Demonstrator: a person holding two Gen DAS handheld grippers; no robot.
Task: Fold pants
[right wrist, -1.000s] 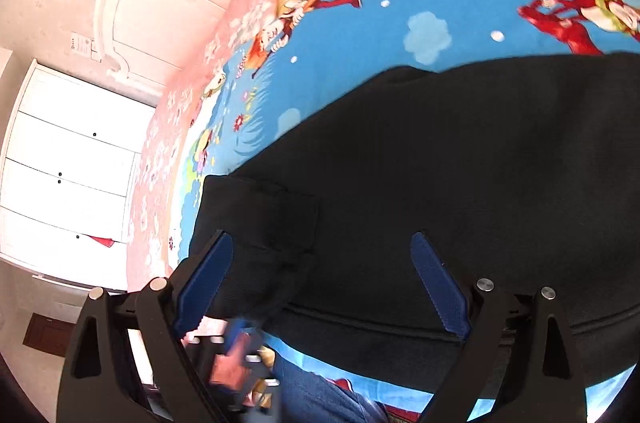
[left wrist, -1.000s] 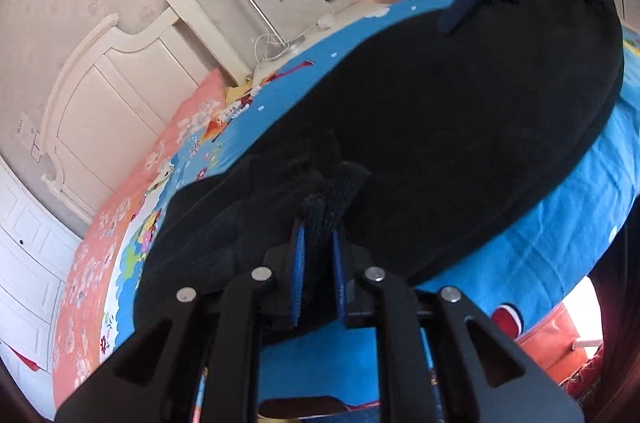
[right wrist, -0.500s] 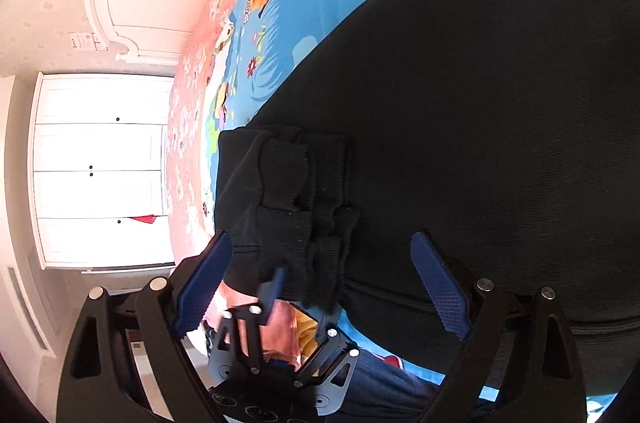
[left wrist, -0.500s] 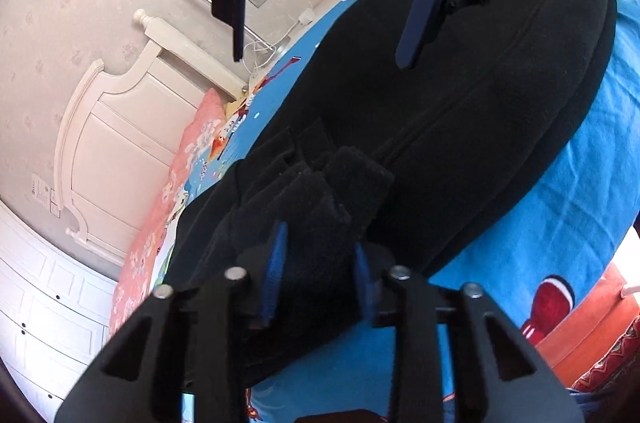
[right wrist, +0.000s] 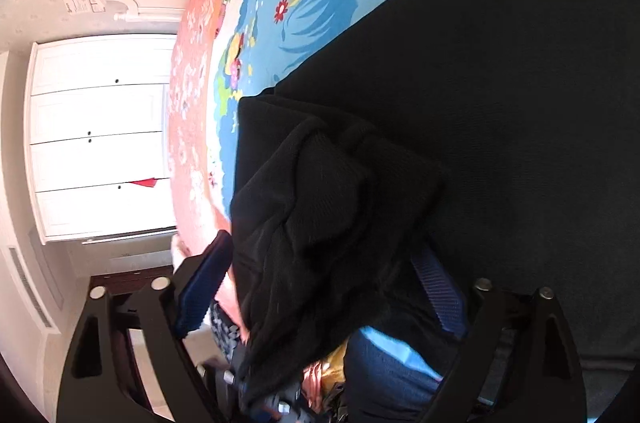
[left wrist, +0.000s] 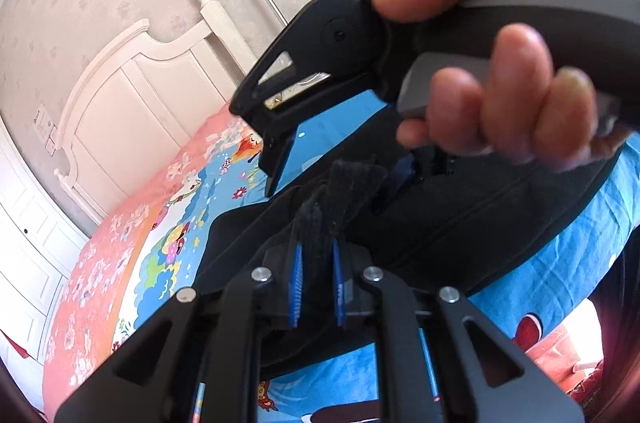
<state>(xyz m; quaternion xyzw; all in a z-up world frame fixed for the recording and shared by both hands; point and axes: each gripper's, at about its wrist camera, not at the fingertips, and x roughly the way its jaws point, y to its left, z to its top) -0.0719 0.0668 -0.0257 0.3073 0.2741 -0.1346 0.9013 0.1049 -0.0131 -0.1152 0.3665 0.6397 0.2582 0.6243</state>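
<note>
Left gripper (left wrist: 317, 287) is clamped tight on the bunched pants (left wrist: 472, 219) cuffs, lifted off the bed's (left wrist: 560, 263) near edge since 1 second ago. Right gripper (right wrist: 320, 287) has swung in, jaws closing around that bunch, not yet pinching. Handover looks likely. The right hand (left wrist: 492, 71) crowds the view; headboard (left wrist: 132, 87) well apart.

Cartoon bedsheet (left wrist: 568, 263), white headboard (left wrist: 132, 95), perhaps a wardrobe (right wrist: 100, 139).

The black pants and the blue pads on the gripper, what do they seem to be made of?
The pants look like soft, matte knit or fleece: fuzzy, with a ribbed cuff showing fine lines. The pads of the left gripper look like ridged blue rubber or foam, judging by their grooves; which one is unclear.
</note>
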